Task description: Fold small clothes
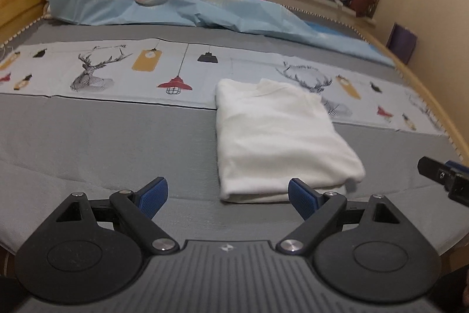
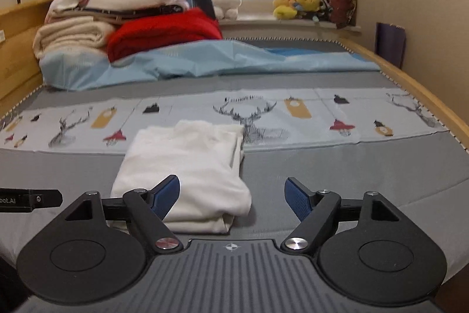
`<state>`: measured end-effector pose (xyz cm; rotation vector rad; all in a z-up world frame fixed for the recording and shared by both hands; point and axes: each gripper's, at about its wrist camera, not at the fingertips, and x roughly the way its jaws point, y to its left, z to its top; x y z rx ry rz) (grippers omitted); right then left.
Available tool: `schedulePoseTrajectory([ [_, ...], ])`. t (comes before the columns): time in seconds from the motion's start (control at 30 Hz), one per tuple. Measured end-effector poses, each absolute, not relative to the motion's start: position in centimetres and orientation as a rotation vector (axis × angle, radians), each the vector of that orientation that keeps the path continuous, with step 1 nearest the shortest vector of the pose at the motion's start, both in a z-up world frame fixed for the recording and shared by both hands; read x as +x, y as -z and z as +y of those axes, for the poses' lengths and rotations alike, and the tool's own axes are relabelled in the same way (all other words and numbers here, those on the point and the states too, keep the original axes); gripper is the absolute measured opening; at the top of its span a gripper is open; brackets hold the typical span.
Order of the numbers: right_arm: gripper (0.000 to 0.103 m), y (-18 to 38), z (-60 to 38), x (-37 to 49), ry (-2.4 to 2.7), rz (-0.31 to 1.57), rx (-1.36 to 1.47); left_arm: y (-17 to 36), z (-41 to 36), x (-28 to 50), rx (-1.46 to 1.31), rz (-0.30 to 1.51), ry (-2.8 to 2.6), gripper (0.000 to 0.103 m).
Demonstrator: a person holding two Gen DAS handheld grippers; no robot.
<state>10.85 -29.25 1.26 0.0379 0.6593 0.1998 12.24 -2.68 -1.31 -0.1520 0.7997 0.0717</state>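
A: Left gripper [image 1: 228,199]: blue-padded fingers are spread wide, nothing is held. It is poised low over the grey bed sheet [image 1: 102,143], just short of the near left corner of the folded white cotton garment [image 1: 278,137].

B: Noted. The garment is seen lying flat as a neat rectangle, near edge doubled, far edge resting on the pale printed cloth strip with deer and lamp motifs [image 1: 117,69].

A: Right gripper [image 2: 231,197]: fingers likewise wide apart and empty. Its left pad [image 2: 165,195] is seen in front of the garment's near edge; contact cannot be told.

B: Judgement: the folding appears nearly or fully done. If one more fold is wanted, both near corners should be pinched through all layers at once, so the stack is not split.

A: Agreed. The lift is best kept low and level, both corners carried together, and the edge laid square on the far edge before release.
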Motion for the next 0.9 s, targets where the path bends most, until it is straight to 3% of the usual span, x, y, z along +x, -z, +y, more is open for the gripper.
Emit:
schedulePoseTrajectory([
  [0.9, 0.080, -0.8, -28.1, 10.8, -0.244, 0.681, 0.036, 2.8, -3.5, 12.2, -0.121, 0.836, -0.058, 0.092],
])
